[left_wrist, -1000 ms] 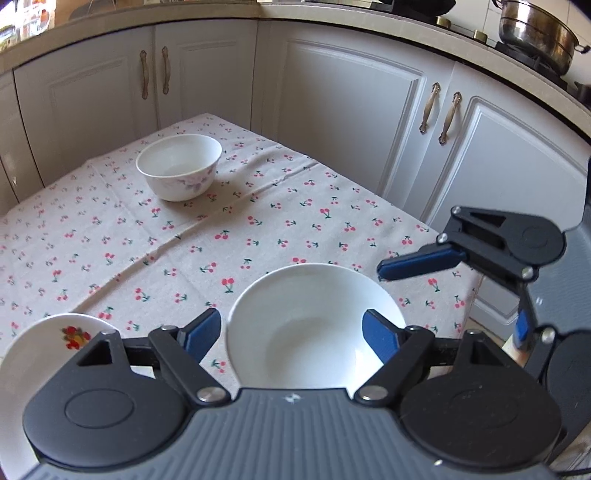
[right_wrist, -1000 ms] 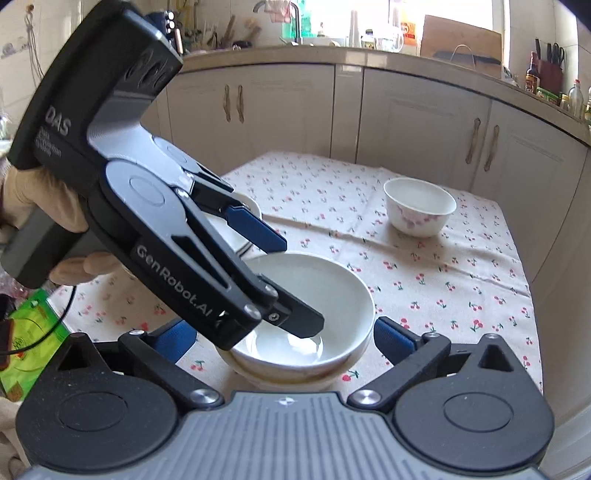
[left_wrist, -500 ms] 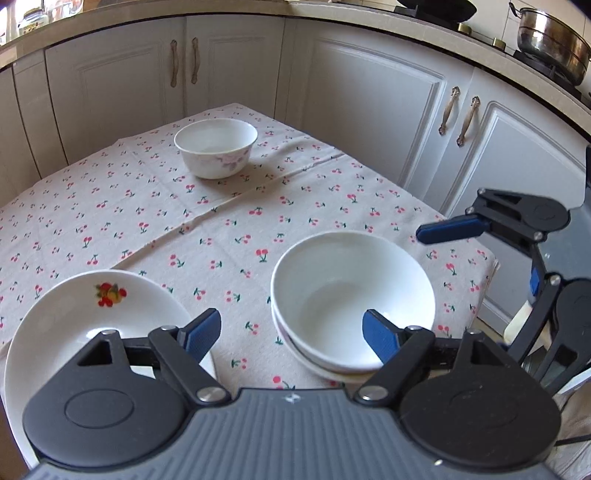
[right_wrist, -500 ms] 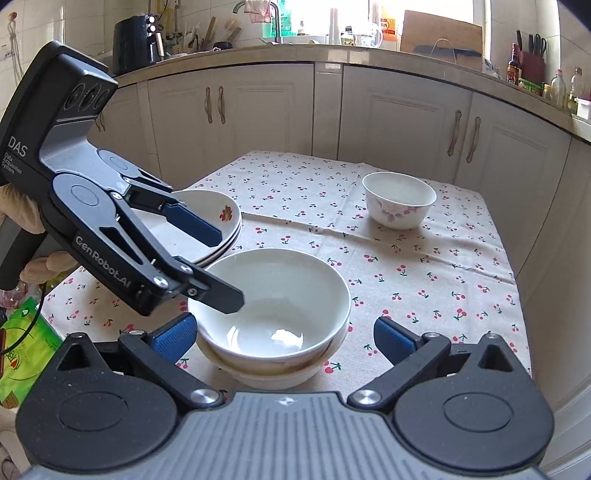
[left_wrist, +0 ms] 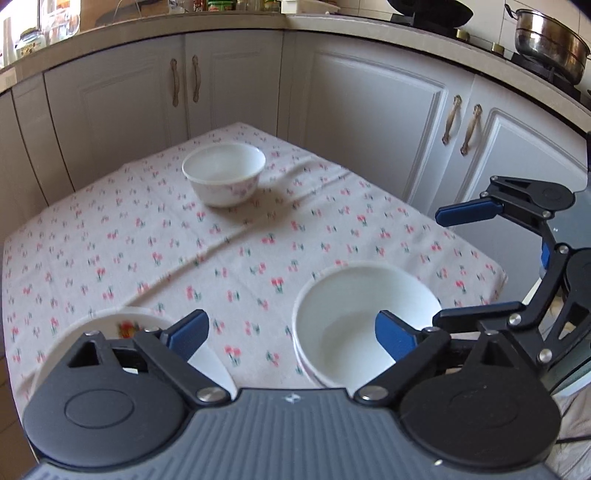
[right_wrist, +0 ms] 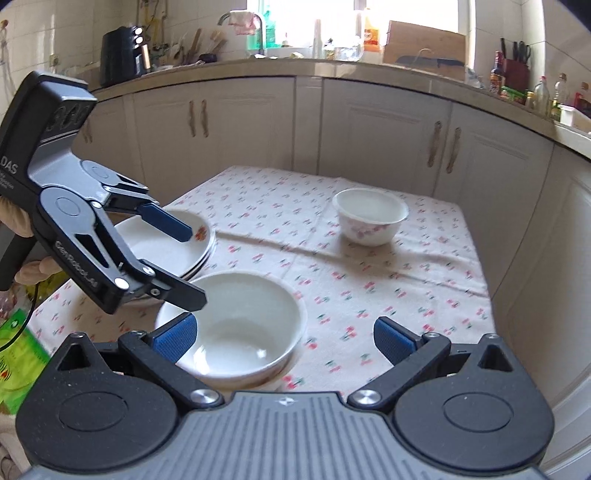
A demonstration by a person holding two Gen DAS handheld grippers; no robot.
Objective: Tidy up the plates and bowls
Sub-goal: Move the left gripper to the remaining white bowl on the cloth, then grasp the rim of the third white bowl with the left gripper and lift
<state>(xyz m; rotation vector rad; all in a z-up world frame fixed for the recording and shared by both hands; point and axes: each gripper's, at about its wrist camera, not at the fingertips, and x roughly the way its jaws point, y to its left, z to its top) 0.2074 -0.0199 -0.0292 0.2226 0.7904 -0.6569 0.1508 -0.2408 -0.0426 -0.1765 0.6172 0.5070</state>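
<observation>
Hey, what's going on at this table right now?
A person is sorting dishes on a cherry-print tablecloth with two handheld grippers. The left gripper, its jaws opening and nothing between them, hangs beside a large white bowl nested on another dish. The right gripper is open and empty. A stack of fruit-print plates sits near the left gripper, and a small floral bowl stands alone farther back.

Home kitchen: white cabinets (right_wrist: 388, 147), tap (right_wrist: 258, 26), steel pot (left_wrist: 550, 44) on stove

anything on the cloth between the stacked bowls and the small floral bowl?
Nothing: only bare tablecloth between the stacked bowls and the small floral bowl; both wrist views show it.
</observation>
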